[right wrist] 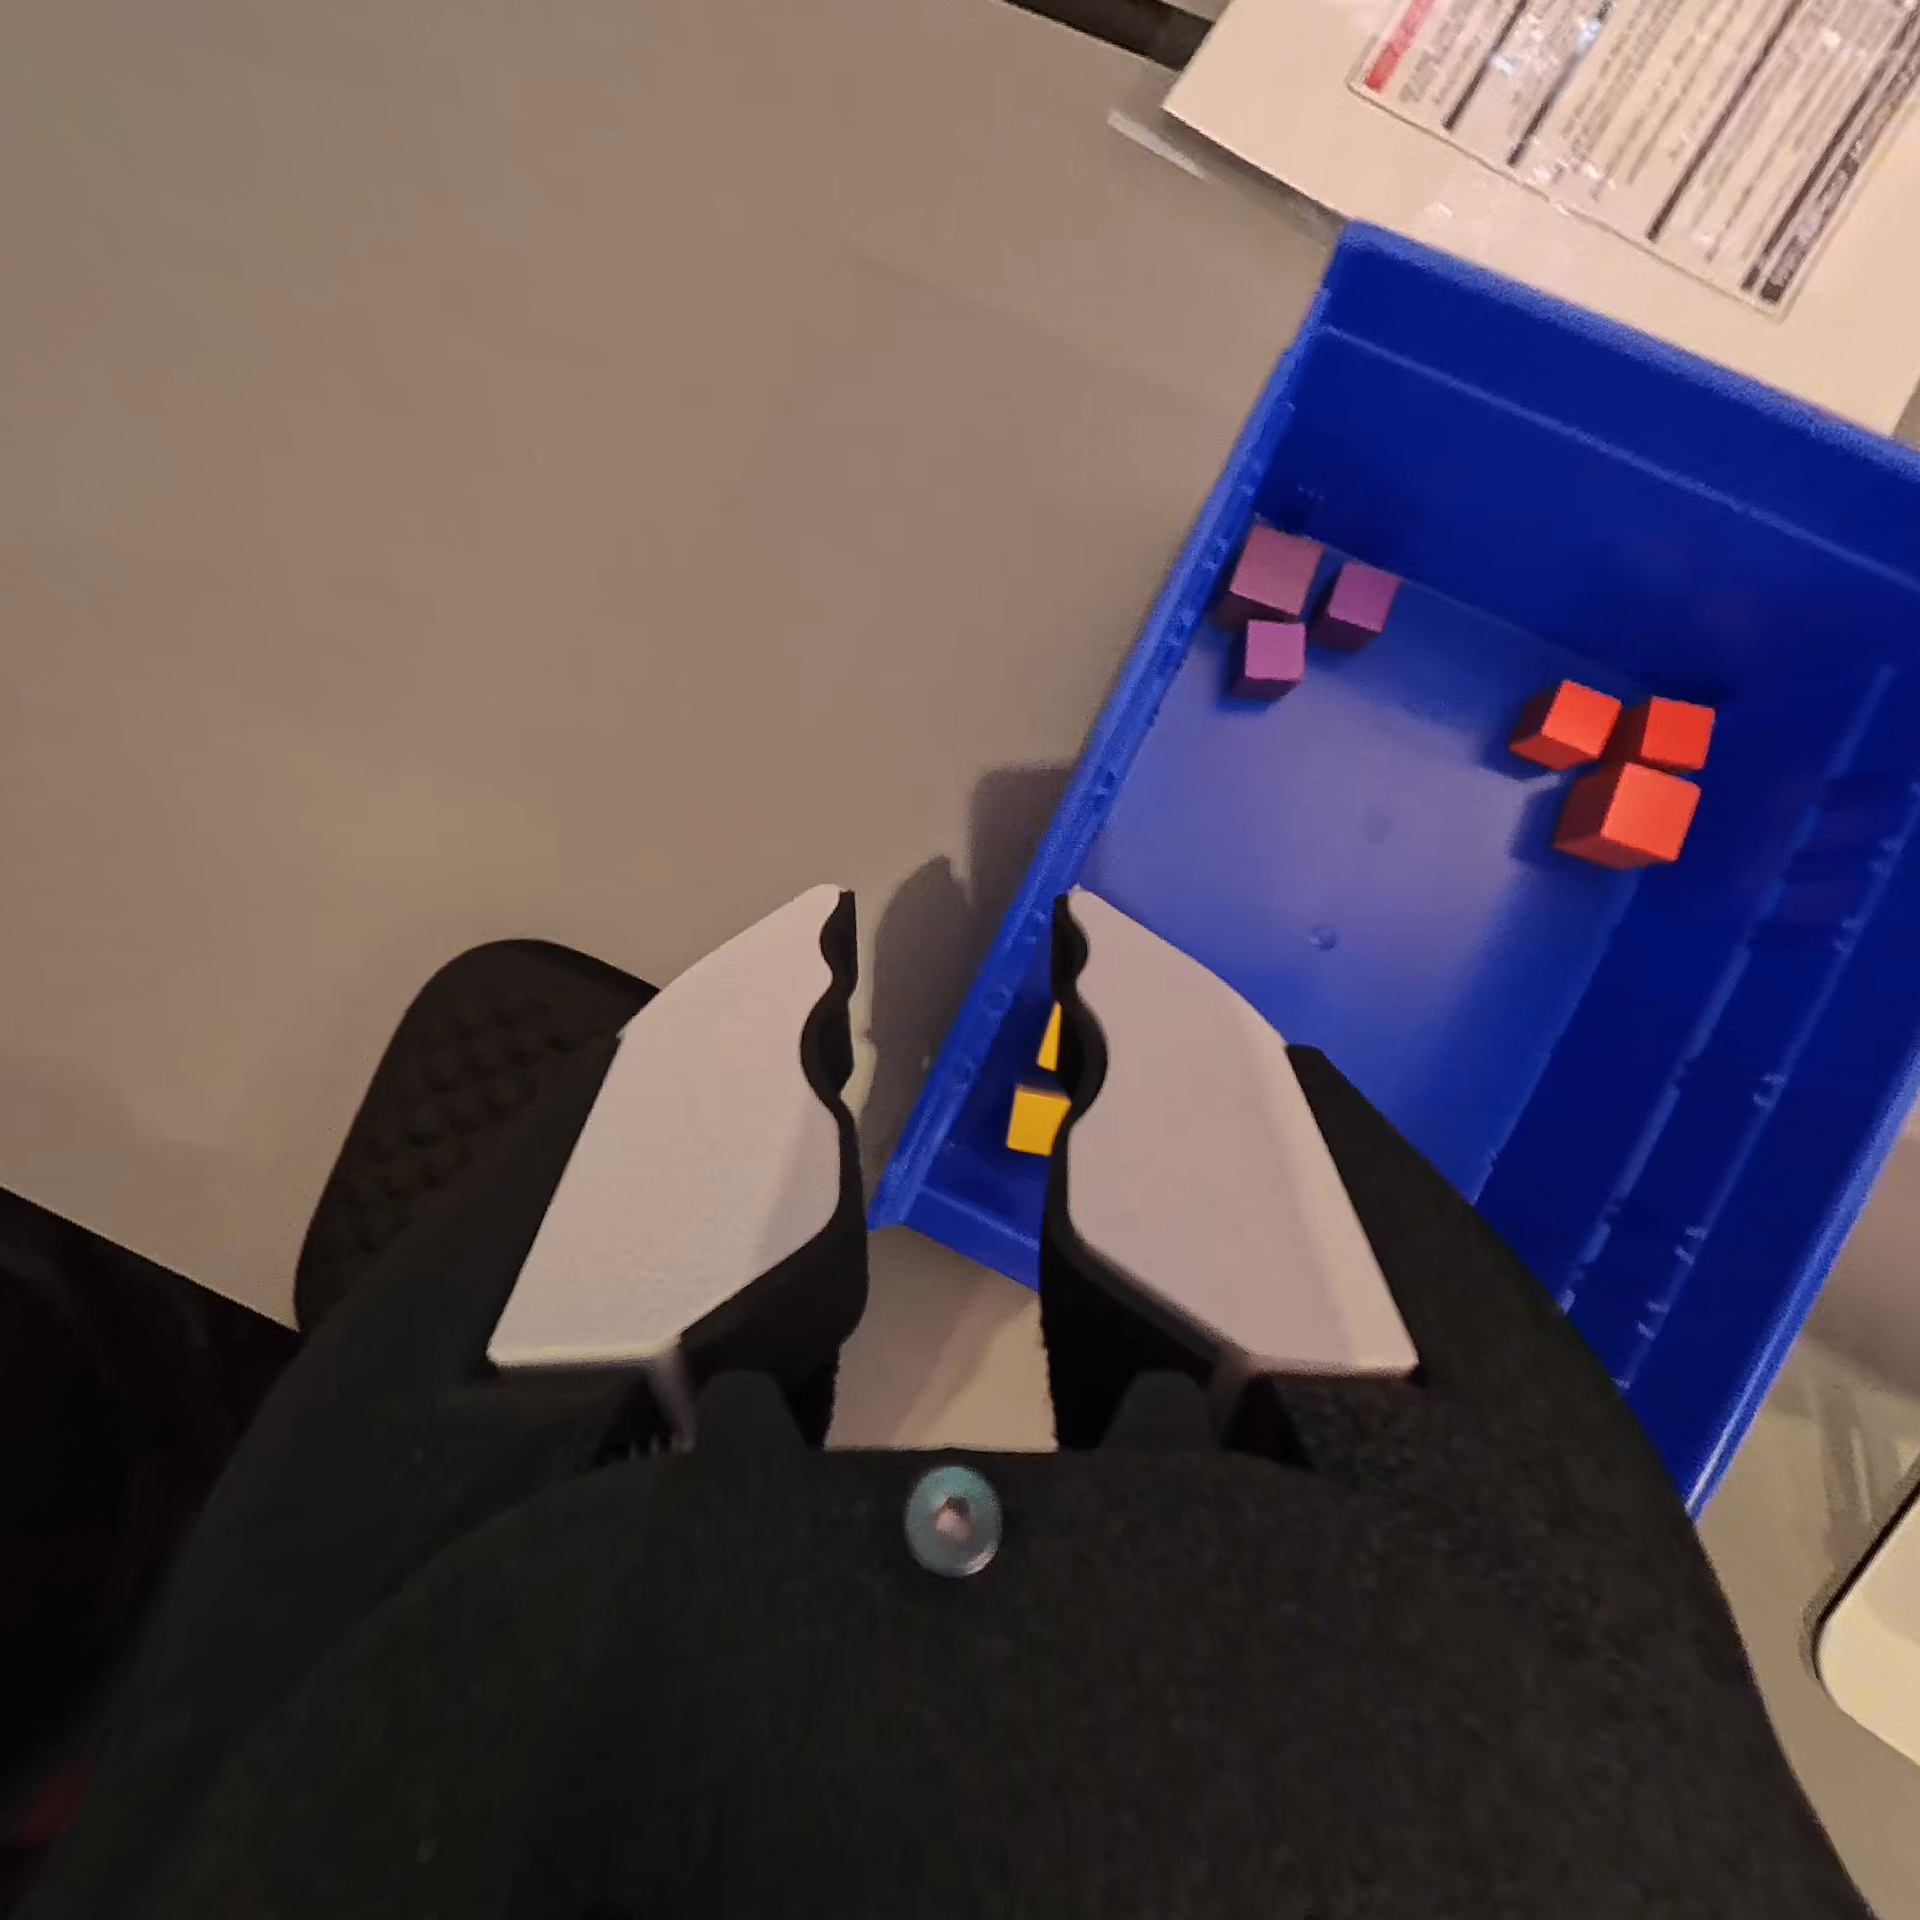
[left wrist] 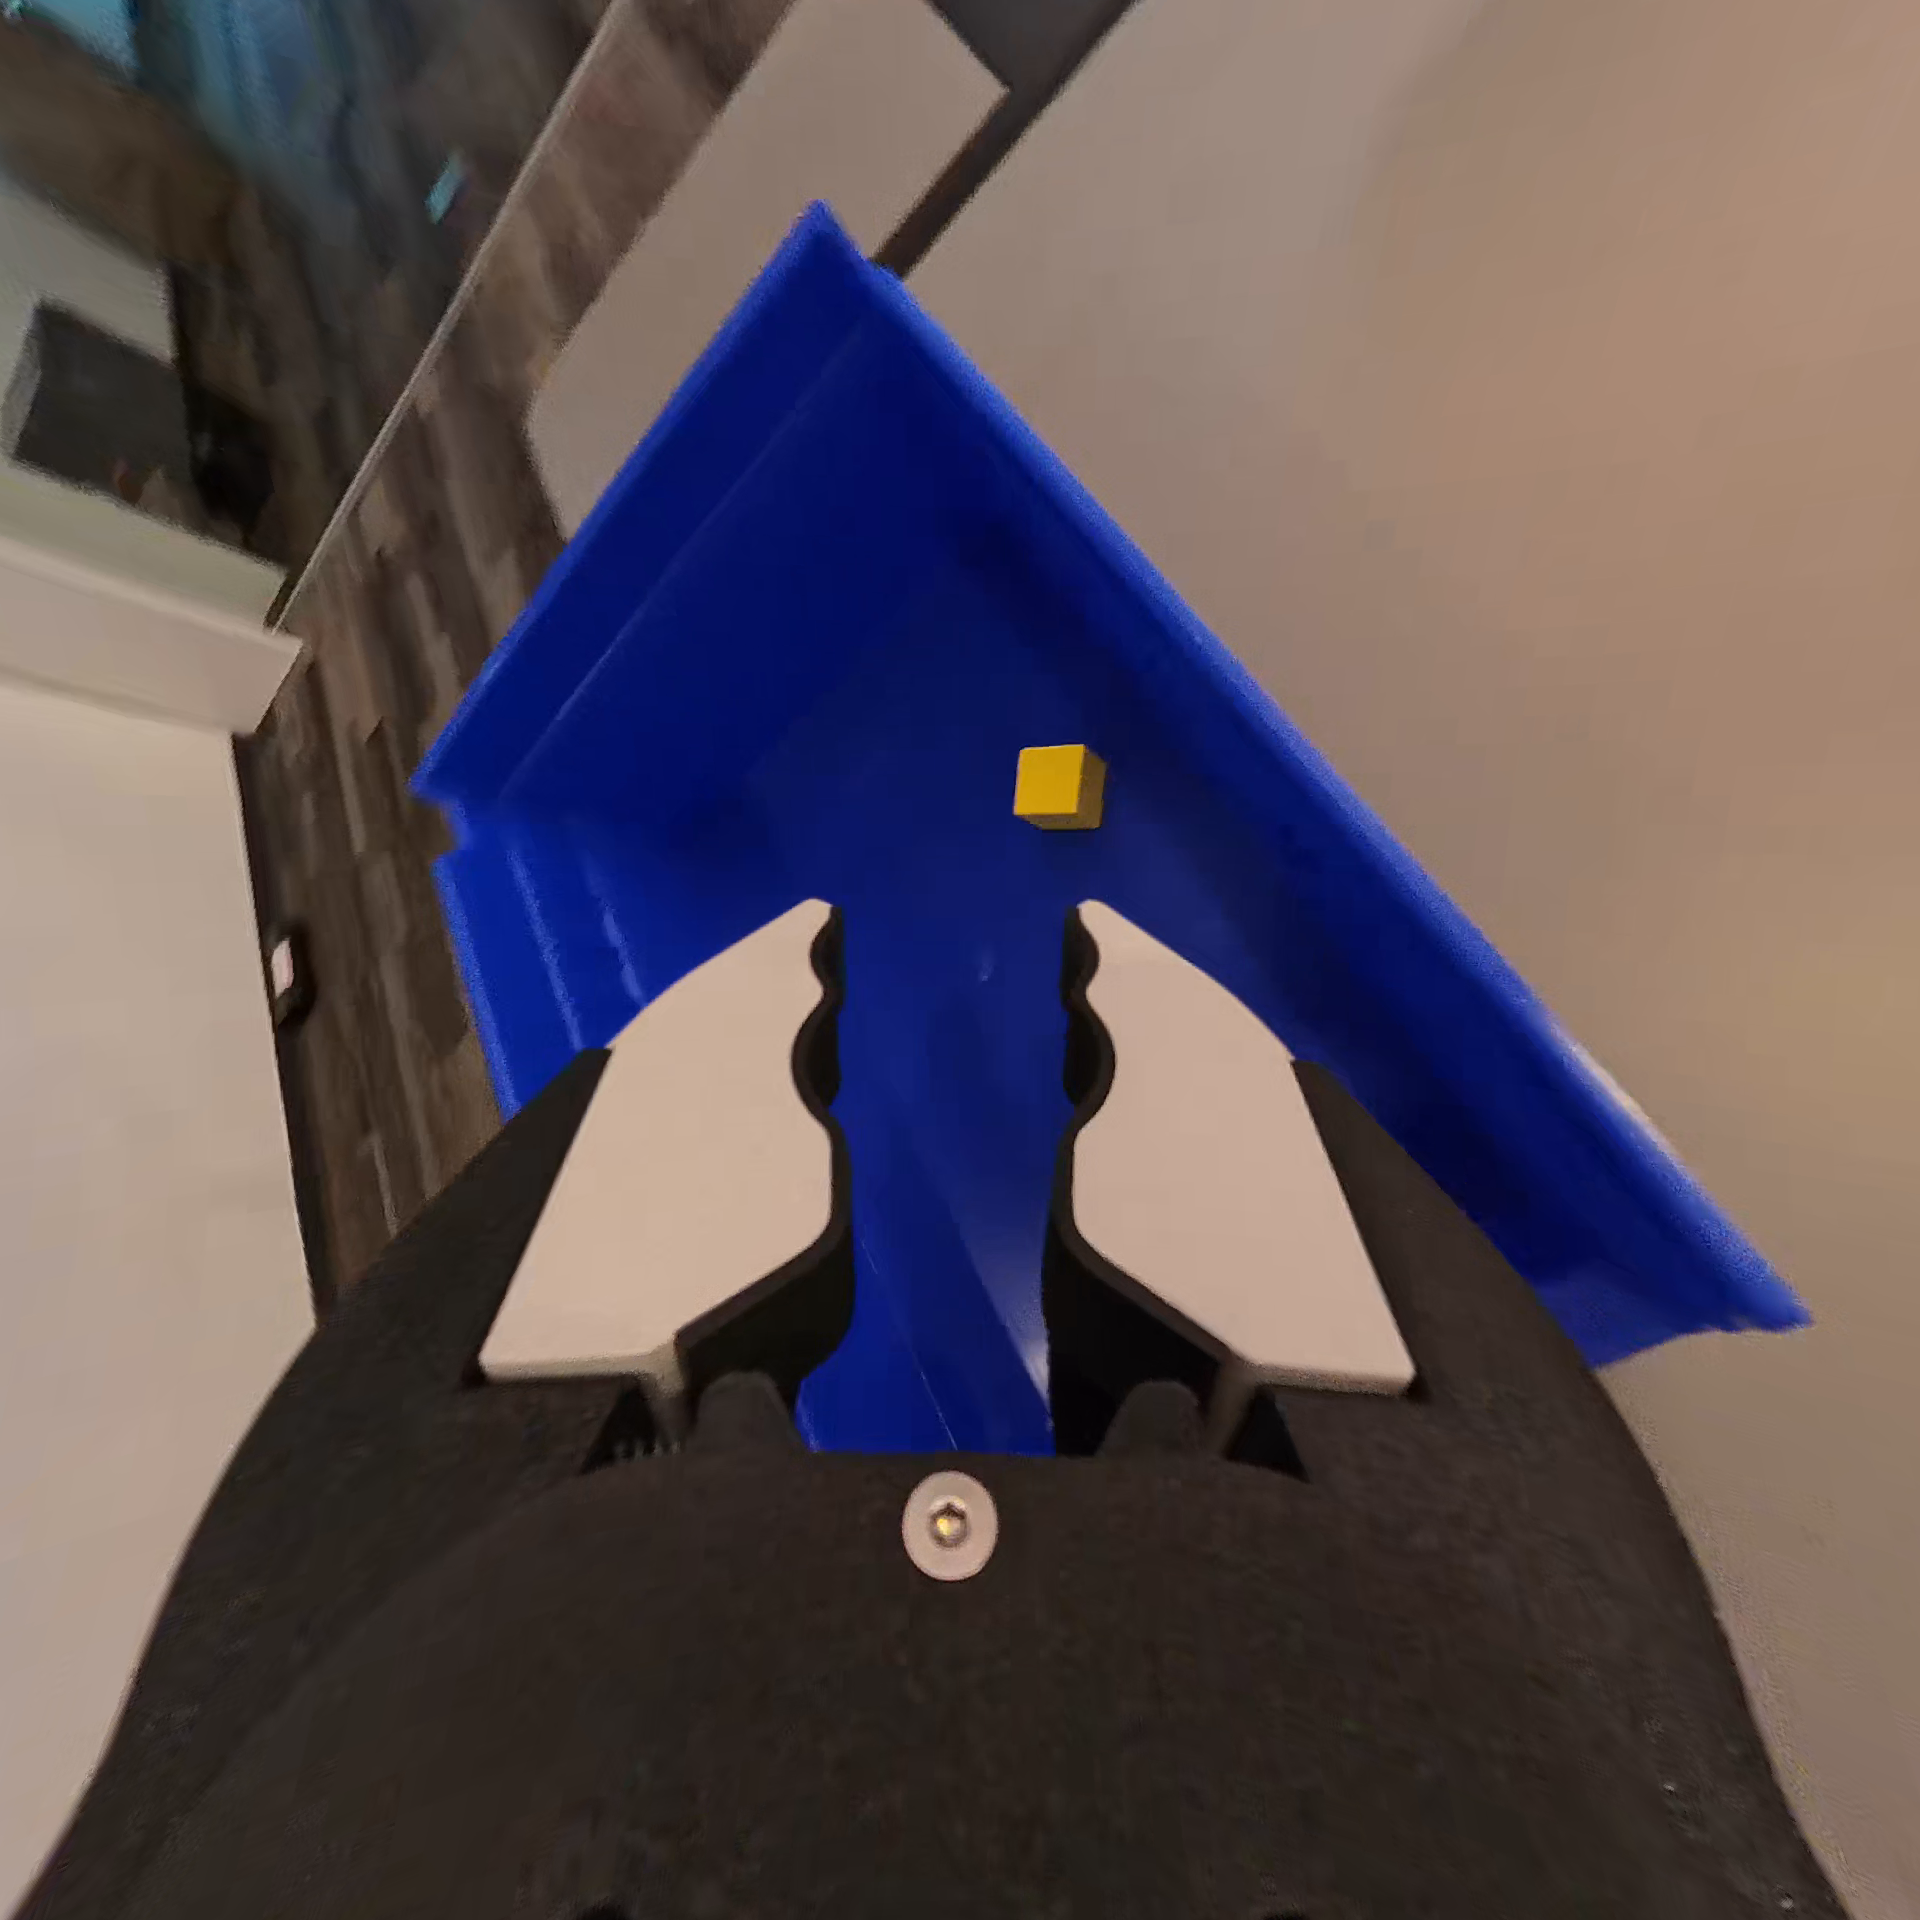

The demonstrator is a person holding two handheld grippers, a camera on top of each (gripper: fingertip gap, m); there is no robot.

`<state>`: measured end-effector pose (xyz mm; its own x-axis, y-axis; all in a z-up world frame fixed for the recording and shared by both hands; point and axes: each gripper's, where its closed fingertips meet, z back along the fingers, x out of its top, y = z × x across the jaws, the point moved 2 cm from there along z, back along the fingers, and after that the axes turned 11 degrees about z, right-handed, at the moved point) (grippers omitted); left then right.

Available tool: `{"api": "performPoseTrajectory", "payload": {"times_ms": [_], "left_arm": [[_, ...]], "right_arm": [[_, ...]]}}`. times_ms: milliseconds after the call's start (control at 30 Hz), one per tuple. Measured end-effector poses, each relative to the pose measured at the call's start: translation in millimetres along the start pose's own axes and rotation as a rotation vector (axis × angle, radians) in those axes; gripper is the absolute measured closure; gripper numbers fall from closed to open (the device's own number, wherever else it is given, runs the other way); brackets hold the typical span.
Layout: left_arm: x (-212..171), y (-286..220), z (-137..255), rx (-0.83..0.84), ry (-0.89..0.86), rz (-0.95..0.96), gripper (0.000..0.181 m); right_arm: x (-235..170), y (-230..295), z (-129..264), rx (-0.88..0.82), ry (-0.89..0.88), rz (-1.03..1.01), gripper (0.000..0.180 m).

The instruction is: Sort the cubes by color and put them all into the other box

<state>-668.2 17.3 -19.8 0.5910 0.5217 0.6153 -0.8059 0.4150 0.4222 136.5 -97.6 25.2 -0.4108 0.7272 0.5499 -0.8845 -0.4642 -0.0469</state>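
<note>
Your sorted box (right wrist: 1382, 883) holds purple, red and yellow cubes; one yellow cube (left wrist: 1058, 787) lies beyond your empty, parted left gripper (left wrist: 951, 914), and your right gripper (right wrist: 954, 904) gapes empty.

In the right wrist view the right gripper's (right wrist: 954, 914) finger (right wrist: 1164, 1122) hides part of the yellow cubes (right wrist: 1034, 1117) in the near corner of the blue box (right wrist: 1122, 769), whose far side the picture's right edge cuts off. The printed sheet (right wrist: 1662, 125) at the table's far edge is cropped and blurred. In the left wrist view the room (left wrist: 208, 312) beyond the table is smeared.
</note>
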Motion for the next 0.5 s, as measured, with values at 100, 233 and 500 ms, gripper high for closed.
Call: {"api": "performPoseTrajectory", "payload": {"times_ms": [100,233,500], "left_arm": [[2.9,-7.1,-24.7,-0.132,-0.022,-0.106,0.137],[14.0,-16.1,-53.2,-0.291,-0.036,-0.186,0.136],[-15.7,-22.4,-103.4,-0.380,0.174,-0.227,0.125]], "right_arm": [[17.9,17.9,1.4,0.041,-0.006,0.009,0.145],[43.5,54.1,9.7,0.105,-0.026,0.049,0.144],[59.2,101.6,23.8,0.080,0.025,0.121,0.144]]}}
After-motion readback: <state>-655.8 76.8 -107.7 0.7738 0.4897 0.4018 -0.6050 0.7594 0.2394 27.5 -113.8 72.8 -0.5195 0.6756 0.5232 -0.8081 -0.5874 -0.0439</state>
